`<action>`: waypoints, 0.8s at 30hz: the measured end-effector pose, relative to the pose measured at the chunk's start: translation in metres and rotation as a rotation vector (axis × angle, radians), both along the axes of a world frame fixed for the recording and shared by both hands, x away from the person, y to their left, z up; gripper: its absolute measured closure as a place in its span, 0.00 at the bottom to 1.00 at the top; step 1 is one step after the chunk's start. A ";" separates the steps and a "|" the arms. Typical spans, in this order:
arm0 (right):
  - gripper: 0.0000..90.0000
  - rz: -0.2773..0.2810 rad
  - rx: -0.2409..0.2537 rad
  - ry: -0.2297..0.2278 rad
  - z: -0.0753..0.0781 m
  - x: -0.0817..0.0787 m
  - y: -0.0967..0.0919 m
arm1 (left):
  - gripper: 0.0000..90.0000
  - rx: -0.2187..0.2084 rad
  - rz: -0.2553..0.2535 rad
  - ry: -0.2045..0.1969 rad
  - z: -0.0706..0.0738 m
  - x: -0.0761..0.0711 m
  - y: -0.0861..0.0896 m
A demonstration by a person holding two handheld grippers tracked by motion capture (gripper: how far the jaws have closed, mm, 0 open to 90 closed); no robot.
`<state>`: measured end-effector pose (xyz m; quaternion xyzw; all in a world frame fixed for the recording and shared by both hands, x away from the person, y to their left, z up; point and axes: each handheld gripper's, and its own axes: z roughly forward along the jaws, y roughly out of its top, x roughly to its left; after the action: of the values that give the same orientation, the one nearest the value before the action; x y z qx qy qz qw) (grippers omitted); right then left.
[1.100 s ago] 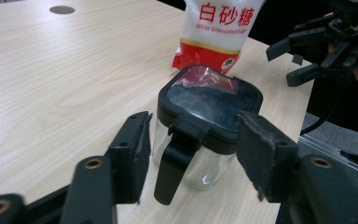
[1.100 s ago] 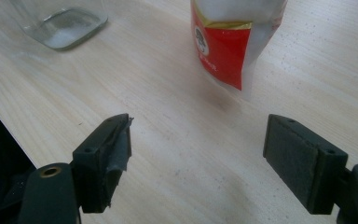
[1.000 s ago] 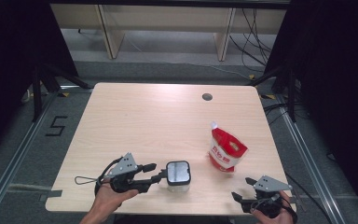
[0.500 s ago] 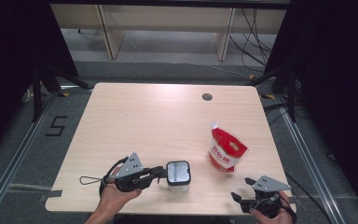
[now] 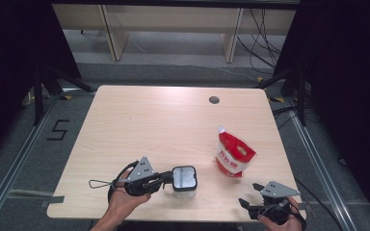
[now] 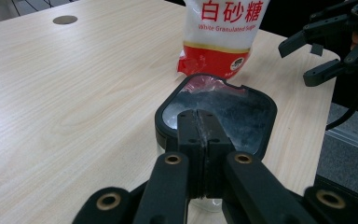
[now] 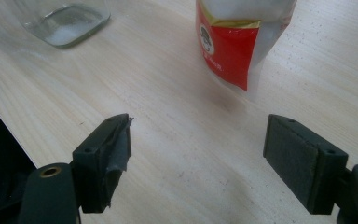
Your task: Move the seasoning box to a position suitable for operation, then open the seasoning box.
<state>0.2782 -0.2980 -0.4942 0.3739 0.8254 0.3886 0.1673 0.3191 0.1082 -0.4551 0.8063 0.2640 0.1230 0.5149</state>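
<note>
A clear square jar (image 5: 184, 180) with a dark-rimmed lid (image 6: 242, 112) stands near the table's front edge, a little white powder in its bottom (image 7: 65, 21). My left gripper (image 5: 169, 179) lies level against the jar's left side. Its jaws have just been closing and now meet pad to pad at the lid's near rim (image 6: 199, 119); I see nothing between them. A red and white bag of white granulated sugar (image 5: 233, 156) stands upright to the jar's right (image 6: 223, 32). My right gripper (image 5: 248, 196) rests at the front right corner, open and empty (image 7: 198, 140), facing the bag (image 7: 233, 42).
The light wooden table (image 5: 164, 125) has a round cable hole (image 5: 214, 100) at its far right. Behind the table stand shelf legs and loose cables on the floor. The right gripper (image 6: 317, 51) also appears at the right of the left gripper view.
The left gripper's jaws, apart a second ago beside the jar, have closed together at the lid's left rim. The hand shifted slightly. The right gripper, the jar and the bag stayed put.
</note>
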 end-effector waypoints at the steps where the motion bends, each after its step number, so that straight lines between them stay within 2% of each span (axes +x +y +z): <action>1: 0.27 0.005 0.012 0.020 0.000 -0.001 0.000 | 0.98 -0.009 0.010 0.010 0.000 -0.001 -0.001; 7: 0.27 0.022 0.002 0.012 0.000 0.001 0.000 | 0.99 0.002 0.006 0.002 0.001 -0.001 -0.001; 8: 0.27 0.010 0.025 0.028 0.000 0.000 0.001 | 0.99 0.005 0.007 -0.002 0.001 -0.001 -0.001; 9: 0.27 0.011 0.016 0.021 0.000 0.000 0.001 | 0.99 0.010 0.009 -0.009 0.001 -0.001 0.000; 10: 0.27 0.011 0.016 0.020 0.000 0.000 0.001 | 0.99 -0.005 0.011 -0.003 0.001 -0.002 0.000; 11: 0.27 -0.005 -0.002 -0.001 0.001 -0.001 0.001 | 0.99 -0.007 0.013 -0.003 0.001 -0.002 0.000; 14: 0.27 0.011 0.012 0.003 0.001 -0.001 0.002 | 0.99 0.003 0.010 -0.013 0.001 -0.003 0.001; 15: 0.28 -0.013 0.011 -0.001 0.002 -0.003 0.003 | 0.99 0.006 0.010 -0.016 0.001 -0.004 0.001; 16: 0.28 0.002 0.011 -0.015 0.002 -0.003 0.004 | 0.99 0.002 0.008 -0.016 0.000 -0.004 0.001; 18: 0.28 0.013 0.024 -0.014 0.002 -0.003 0.007 | 0.99 0.005 0.018 -0.007 -0.001 -0.004 0.003; 19: 0.30 0.037 0.029 -0.019 0.004 -0.004 0.012 | 0.99 0.019 0.017 -0.008 -0.001 -0.003 0.005; 21: 0.32 0.055 0.042 -0.025 0.004 -0.005 0.015 | 0.99 0.015 0.011 -0.008 -0.002 -0.003 0.006; 22: 0.36 0.070 0.045 -0.060 0.006 -0.007 0.020 | 0.99 0.011 0.013 -0.008 -0.002 -0.004 0.006; 24: 0.39 0.080 0.047 -0.075 0.007 -0.008 0.023 | 0.99 0.019 0.009 -0.013 -0.002 -0.004 0.005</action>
<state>0.2702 -0.2751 -0.4871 0.3294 0.8236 0.4279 0.1735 0.3146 0.1133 -0.4570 0.8091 0.2631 0.1333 0.5083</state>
